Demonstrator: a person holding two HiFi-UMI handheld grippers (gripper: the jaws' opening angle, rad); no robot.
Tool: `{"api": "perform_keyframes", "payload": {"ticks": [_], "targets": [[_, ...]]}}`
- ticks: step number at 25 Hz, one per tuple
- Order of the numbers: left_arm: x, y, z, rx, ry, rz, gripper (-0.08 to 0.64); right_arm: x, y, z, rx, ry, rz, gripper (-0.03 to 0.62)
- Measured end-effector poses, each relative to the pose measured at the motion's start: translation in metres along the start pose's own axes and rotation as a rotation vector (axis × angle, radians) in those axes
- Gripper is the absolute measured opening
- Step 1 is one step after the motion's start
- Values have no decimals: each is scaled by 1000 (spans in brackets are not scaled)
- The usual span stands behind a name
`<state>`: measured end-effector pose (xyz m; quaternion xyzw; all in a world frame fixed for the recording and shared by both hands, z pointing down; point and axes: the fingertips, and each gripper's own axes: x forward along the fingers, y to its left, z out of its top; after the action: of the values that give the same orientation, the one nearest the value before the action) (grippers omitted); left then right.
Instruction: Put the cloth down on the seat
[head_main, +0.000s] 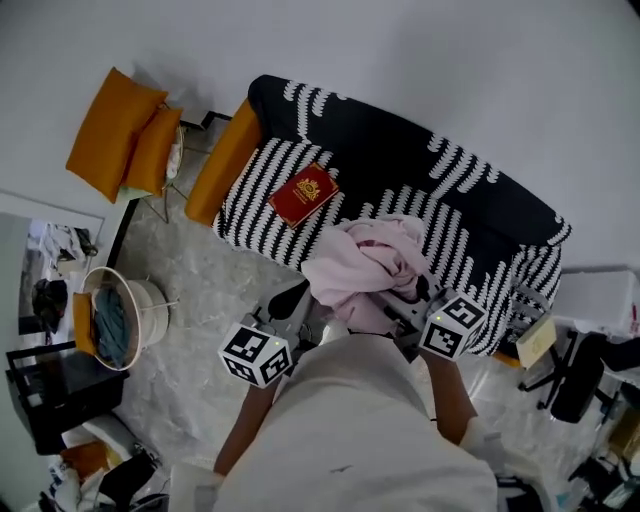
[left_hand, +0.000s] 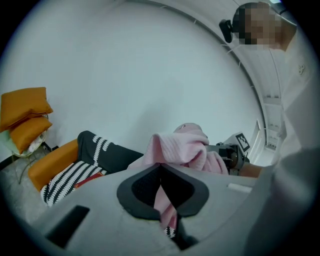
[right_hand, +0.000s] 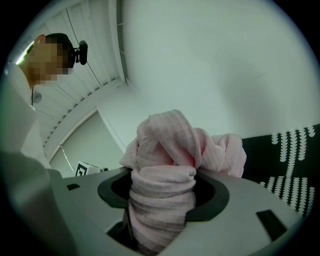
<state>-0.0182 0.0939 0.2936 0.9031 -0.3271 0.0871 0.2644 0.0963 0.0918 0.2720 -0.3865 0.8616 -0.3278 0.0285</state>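
A pink cloth (head_main: 365, 265) hangs bunched in the air over the front edge of the black-and-white patterned sofa seat (head_main: 262, 190), held from both sides. In the left gripper view my left gripper (left_hand: 161, 185) is shut on a thin fold of the cloth (left_hand: 182, 147). In the right gripper view my right gripper (right_hand: 162, 192) is shut on a thick rolled wad of the cloth (right_hand: 170, 140). From the head view the left gripper (head_main: 298, 302) is at the cloth's lower left and the right gripper (head_main: 412, 296) at its lower right.
A red book (head_main: 303, 194) lies on the seat left of the cloth. An orange cushion (head_main: 222, 160) leans at the sofa's left end. Further left are a chair with orange cushions (head_main: 125, 135), a round basket (head_main: 115, 318) and a black table (head_main: 45, 390). White boxes (head_main: 595, 300) stand at the right.
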Motion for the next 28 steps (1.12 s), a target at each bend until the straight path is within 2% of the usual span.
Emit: {"api": "perform_keyframes", "payload": {"ticks": [8, 11, 18, 28], "targets": [[36, -3, 0, -64, -55, 108, 12, 16, -51, 31, 24, 52, 85, 265], [40, -3, 2, -87, -73, 152, 12, 26, -60, 46, 50, 66, 116, 265], [33, 5, -4, -125, -93, 252, 12, 57, -71, 66, 39, 84, 149, 265], [14, 7, -18, -178, -102, 352, 12, 104, -89, 45, 13, 153, 188, 265]]}}
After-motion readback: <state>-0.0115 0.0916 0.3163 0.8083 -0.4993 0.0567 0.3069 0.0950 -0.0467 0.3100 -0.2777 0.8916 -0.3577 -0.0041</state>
